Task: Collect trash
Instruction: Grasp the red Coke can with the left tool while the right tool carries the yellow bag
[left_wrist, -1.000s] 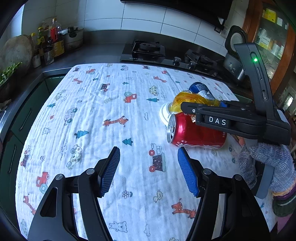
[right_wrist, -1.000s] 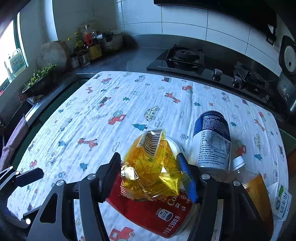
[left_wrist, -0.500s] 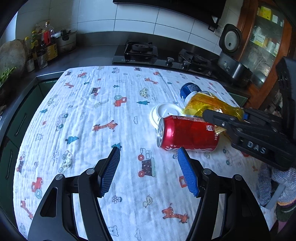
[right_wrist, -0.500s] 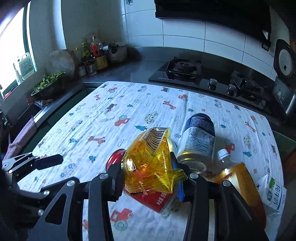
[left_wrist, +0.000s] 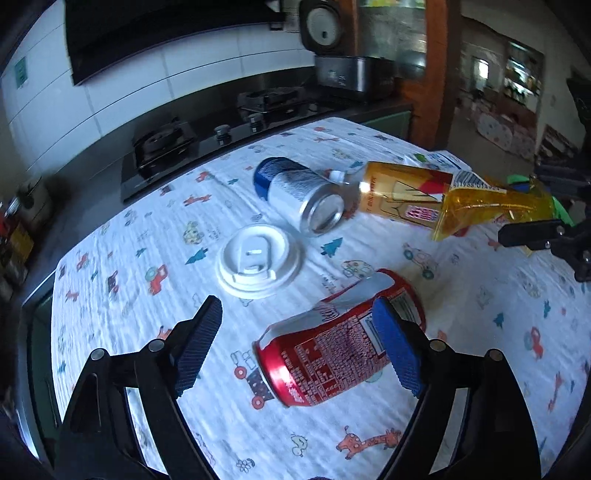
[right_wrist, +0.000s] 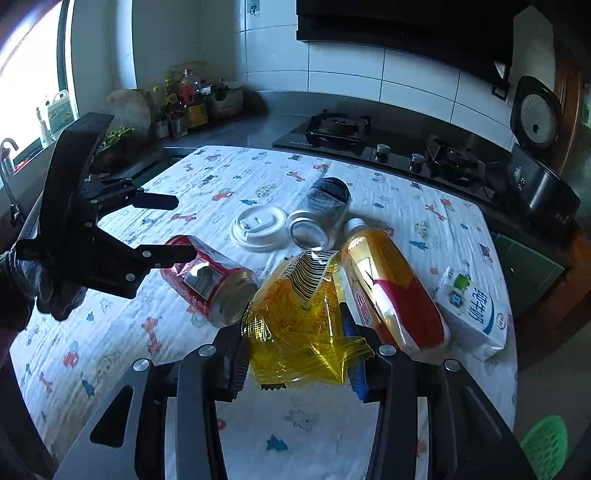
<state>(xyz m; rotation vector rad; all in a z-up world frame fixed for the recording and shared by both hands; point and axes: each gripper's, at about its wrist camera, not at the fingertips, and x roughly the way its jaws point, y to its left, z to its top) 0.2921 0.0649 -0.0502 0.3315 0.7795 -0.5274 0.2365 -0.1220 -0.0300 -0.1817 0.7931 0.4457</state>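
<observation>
- We carry the yellow wrapper (right_wrist: 303, 317) pinched between the right gripper (right_wrist: 295, 354) fingers, lifted above the table's near edge.
- We judge the red can (left_wrist: 340, 339) comes next: it lies on its side mid-table, between the spread fingers of the left gripper (left_wrist: 295, 343).
- We should close squarely across its middle so it cannot roll.
- Only a green rim (right_wrist: 546, 443) shows beyond the near right corner; we cannot tell if it is the bin.
</observation>
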